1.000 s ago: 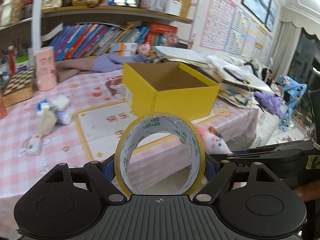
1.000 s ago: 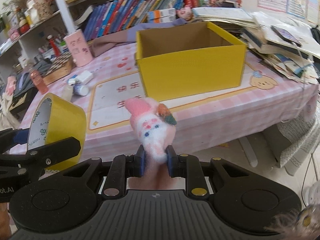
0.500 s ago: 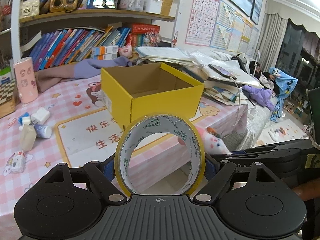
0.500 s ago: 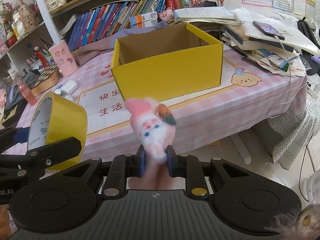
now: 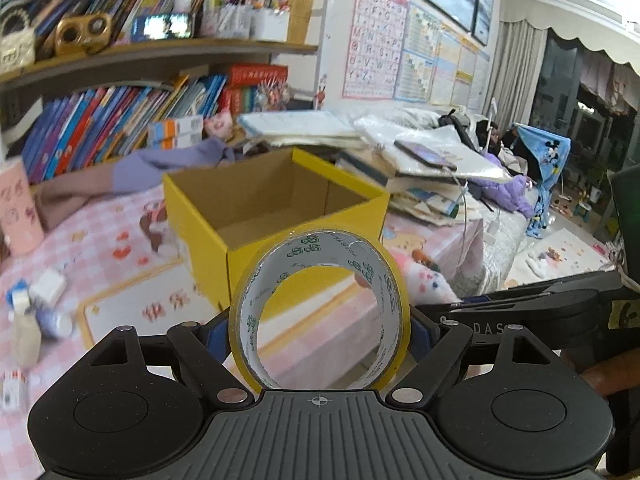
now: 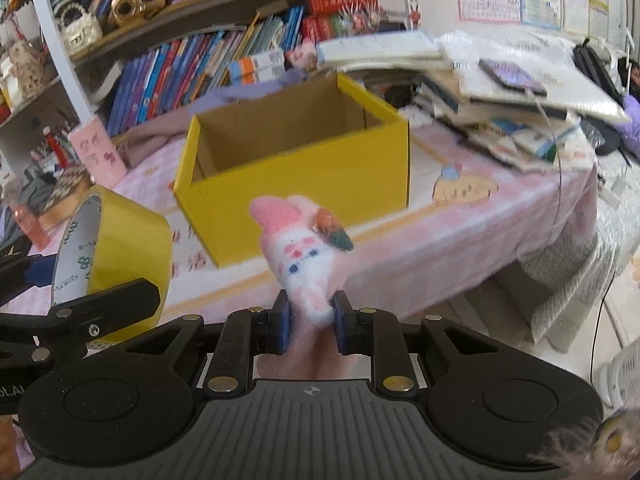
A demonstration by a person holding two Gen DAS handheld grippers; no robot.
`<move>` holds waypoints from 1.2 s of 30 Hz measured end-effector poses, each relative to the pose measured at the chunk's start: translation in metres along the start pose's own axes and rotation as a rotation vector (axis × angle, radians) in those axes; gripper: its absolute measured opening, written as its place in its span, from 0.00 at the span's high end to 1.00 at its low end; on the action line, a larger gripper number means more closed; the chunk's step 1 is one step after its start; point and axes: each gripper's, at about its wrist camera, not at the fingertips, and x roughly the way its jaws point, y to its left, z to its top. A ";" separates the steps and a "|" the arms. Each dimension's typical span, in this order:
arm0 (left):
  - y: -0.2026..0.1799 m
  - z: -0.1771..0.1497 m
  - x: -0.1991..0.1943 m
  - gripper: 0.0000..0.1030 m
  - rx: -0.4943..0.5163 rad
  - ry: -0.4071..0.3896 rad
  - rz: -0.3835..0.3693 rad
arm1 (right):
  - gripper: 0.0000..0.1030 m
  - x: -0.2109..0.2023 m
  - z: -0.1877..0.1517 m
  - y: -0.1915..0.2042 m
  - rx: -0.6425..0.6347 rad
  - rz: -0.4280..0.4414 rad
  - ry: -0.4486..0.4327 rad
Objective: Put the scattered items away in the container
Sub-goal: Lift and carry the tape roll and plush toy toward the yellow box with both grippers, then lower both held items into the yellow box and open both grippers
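Left gripper [image 5: 320,330] spread wide, its two blue pads pressed on opposite outer faces of the yellow tape roll [image 5: 320,308], which stands on edge between them with the core hole facing the camera; the roll fills the span, so this is a firm grip, not open jaws. Right gripper [image 6: 309,320] nearly closed, pads pinching the lower body of a pink plush bunny [image 6: 302,252], head and ears sticking up free above the pads. Both items are in the air, short of the table edge; the yellow box [image 6: 304,176] sits open-topped on the pink checked tablecloth [image 6: 460,232], ahead of both grippers, and no contents show in the part of its interior in view. Handling judgement: the tape roll is stiff, light to moderate in weight, with a smooth and probably slick outer wrap; holding across the outer faces as now looks sound, though a slack squeeze could let it roll out. The bunny is soft and very light, compresses under the pads and will not break; a low pinch leaves the head free to flop, which seems harmless for a drop into the box. Small bottles [image 5: 44,320] lie on the cloth to the left of the box, still to be gathered.
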 end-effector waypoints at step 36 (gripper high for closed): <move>0.046 0.110 0.167 0.19 0.092 0.038 0.216 | 0.80 0.196 0.180 -0.028 -0.132 0.173 0.191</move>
